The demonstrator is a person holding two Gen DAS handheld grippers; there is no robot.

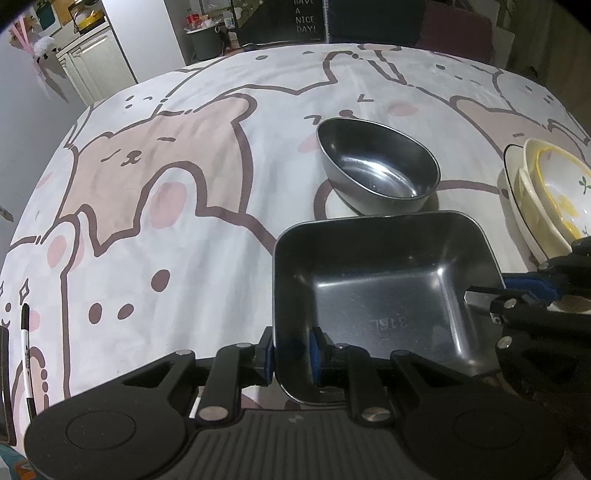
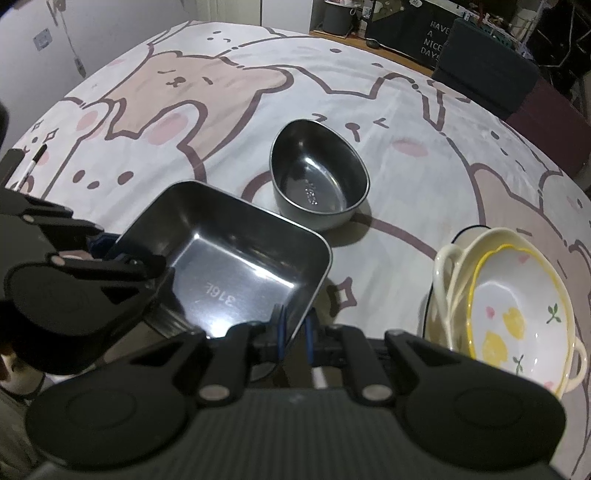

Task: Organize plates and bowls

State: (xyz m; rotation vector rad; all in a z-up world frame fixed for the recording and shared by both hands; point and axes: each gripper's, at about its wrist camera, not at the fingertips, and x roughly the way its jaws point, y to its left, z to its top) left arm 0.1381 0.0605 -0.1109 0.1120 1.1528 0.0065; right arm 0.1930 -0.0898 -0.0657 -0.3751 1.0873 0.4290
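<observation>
A square steel tray [image 1: 384, 291] stamped "316L" is held above the table by both grippers. My left gripper [image 1: 293, 354] is shut on its near-left rim. My right gripper [image 2: 295, 332] is shut on its other rim; in the left wrist view it comes in from the right [image 1: 491, 299]. The tray also shows in the right wrist view [image 2: 236, 266], with the left gripper [image 2: 114, 254] on its left edge. An oval steel bowl [image 1: 380, 166] [image 2: 317, 177] stands on the table beyond the tray. A stack of ceramic dishes, a yellow-rimmed flowered bowl [image 2: 517, 321] on top, stands at the right [image 1: 546, 192].
The table carries a cartoon bear cloth [image 1: 155, 177] [image 2: 207, 92]. A black marker pen [image 1: 26, 354] [image 2: 33, 162] lies near the left edge. A dark chair and a "Have a nice day" board [image 1: 304, 18] stand behind the far edge.
</observation>
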